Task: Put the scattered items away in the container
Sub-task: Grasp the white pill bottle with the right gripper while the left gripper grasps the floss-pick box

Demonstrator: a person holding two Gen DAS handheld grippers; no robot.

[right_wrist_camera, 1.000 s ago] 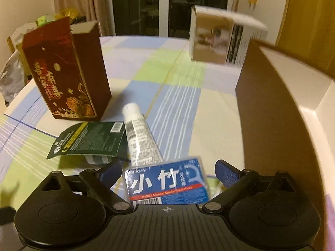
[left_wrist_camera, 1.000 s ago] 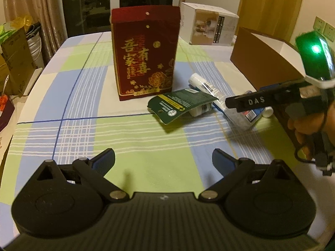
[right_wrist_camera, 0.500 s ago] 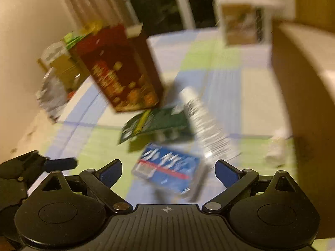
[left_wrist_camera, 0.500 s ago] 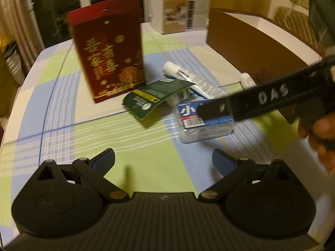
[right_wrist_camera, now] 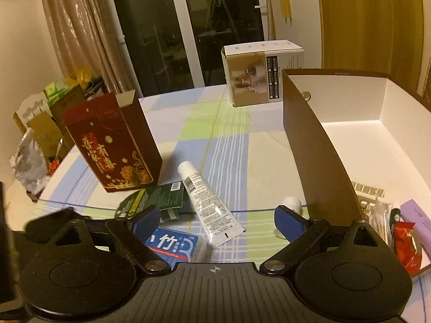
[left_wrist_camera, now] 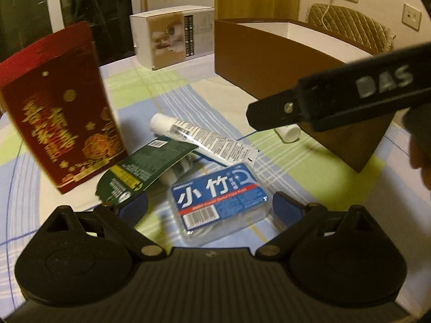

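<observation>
A blue floss-pick pack [left_wrist_camera: 218, 196] lies on the checked tablecloth between the spread fingers of my left gripper [left_wrist_camera: 210, 207], which is open. Just beyond it lie a white tube [left_wrist_camera: 202, 140] and a green card pack [left_wrist_camera: 142, 169]. My right gripper [right_wrist_camera: 216, 220] is open and empty, hovering over the white tube [right_wrist_camera: 207, 202], with the blue pack [right_wrist_camera: 172, 245] under its left finger. A small white bottle [right_wrist_camera: 292, 203] rests against the brown container's wall [right_wrist_camera: 315, 161]. The right gripper's black body [left_wrist_camera: 350, 97] crosses the left wrist view.
A tall red box [left_wrist_camera: 59, 107] stands left of the items and a white carton [right_wrist_camera: 261, 72] at the table's far edge. Inside the container, on its white floor [right_wrist_camera: 377, 161], lie a red packet [right_wrist_camera: 406, 242], a purple card [right_wrist_camera: 417, 215] and foil strips [right_wrist_camera: 369, 188].
My left gripper has moved forward and right until the blue pack lies between its fingers. My right gripper has risen and drawn back off that pack. Both have stayed open.
</observation>
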